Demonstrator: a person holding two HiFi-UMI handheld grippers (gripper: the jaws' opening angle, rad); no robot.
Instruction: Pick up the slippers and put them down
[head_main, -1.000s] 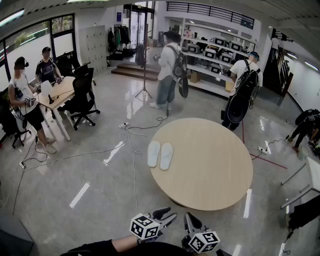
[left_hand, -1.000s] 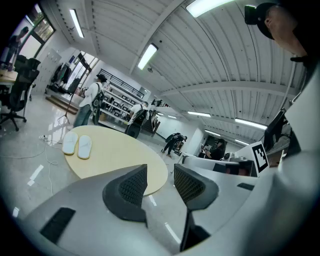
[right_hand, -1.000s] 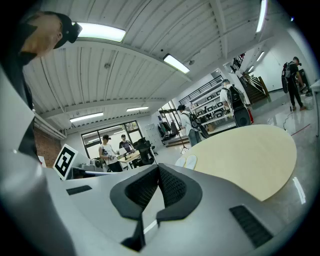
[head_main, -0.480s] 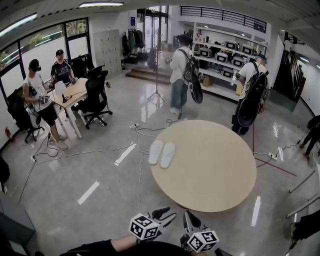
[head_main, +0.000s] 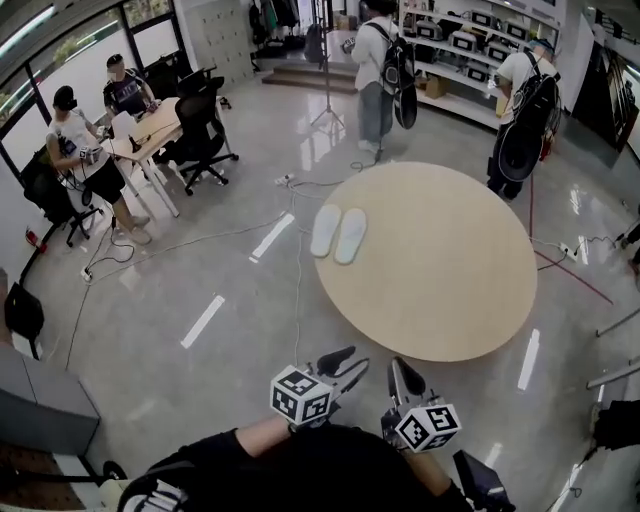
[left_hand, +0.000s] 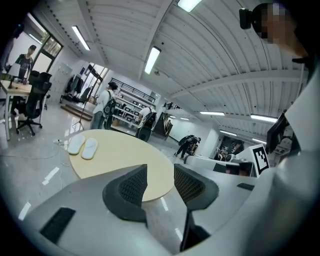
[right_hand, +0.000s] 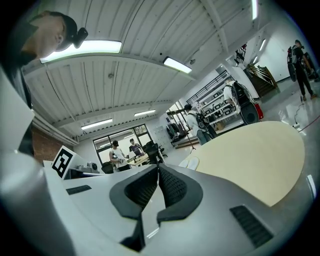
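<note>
Slippers (head_main: 338, 234) lie well ahead of left gripper (head_main: 351, 362).

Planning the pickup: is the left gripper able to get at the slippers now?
Probably not yet: the left gripper hangs short of the table, and the slippers lie near its left edge. Nothing blocks the way.

The slippers (head_main: 338, 233) lie side by side on the worktop (head_main: 450, 290), near its edge toward the desk (head_main: 150, 130); a cable (head_main: 297, 280) runs over the floor (head_main: 180, 390) just beside that edge; the shelves (head_main: 470, 20) stand behind the worktop; the left tool (head_main: 342, 363) and the right tool (head_main: 405, 376) hang side by side before its near edge.
</note>
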